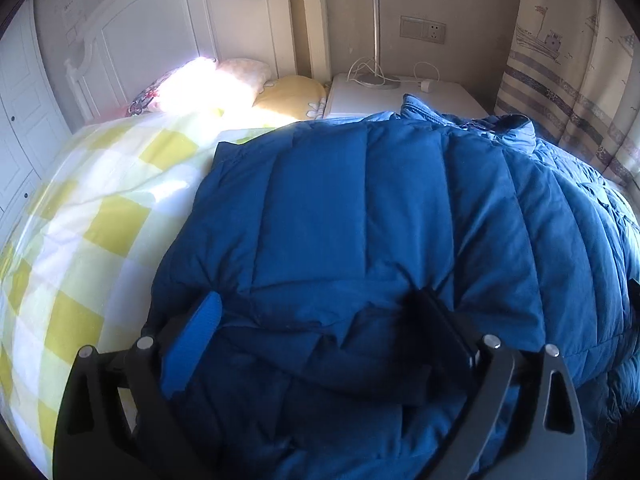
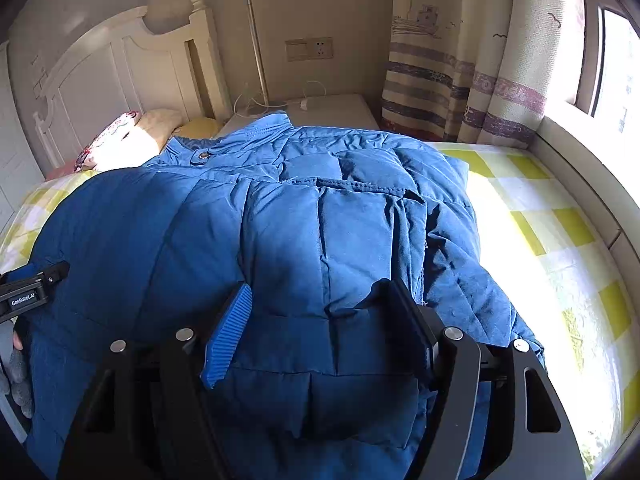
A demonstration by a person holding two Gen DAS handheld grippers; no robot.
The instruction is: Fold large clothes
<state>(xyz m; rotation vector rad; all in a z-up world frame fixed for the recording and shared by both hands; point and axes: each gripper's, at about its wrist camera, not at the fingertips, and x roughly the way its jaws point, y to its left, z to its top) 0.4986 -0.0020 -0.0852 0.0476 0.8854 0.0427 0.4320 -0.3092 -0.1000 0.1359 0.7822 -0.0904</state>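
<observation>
Puffer jacket (image 2: 288,232) day for us: big blue quilted thing, spread across the bed (image 2: 552,216) on the yellow-check sheet, collar (image 2: 256,132) up toward the headboard (image 2: 120,72) and hem end nearest us.

Our left gripper (image 1: 320,336) is spread wide with a hump of the near edge bulging between the fingers, pads not pinching anything as far as we can see. Right gripper (image 2: 320,328) is the same story: jaws wide apart, jacket fabric sitting between them, nothing clamped yet.

Handling-wise, we'd guess it's light for its size but super springy. Down-type fill squashes flat, then puffs right back, so folds probably won't stay put without pressing. The shell looks smooth and a bit slick, so a shallow pinch on one layer could slide off.

Best bet is a deep bite on the thick hem seam, or along a stitched quilting line where it's thinner and firmer. One gripper per corner, then lift evenly so the middle doesn't sag.
</observation>
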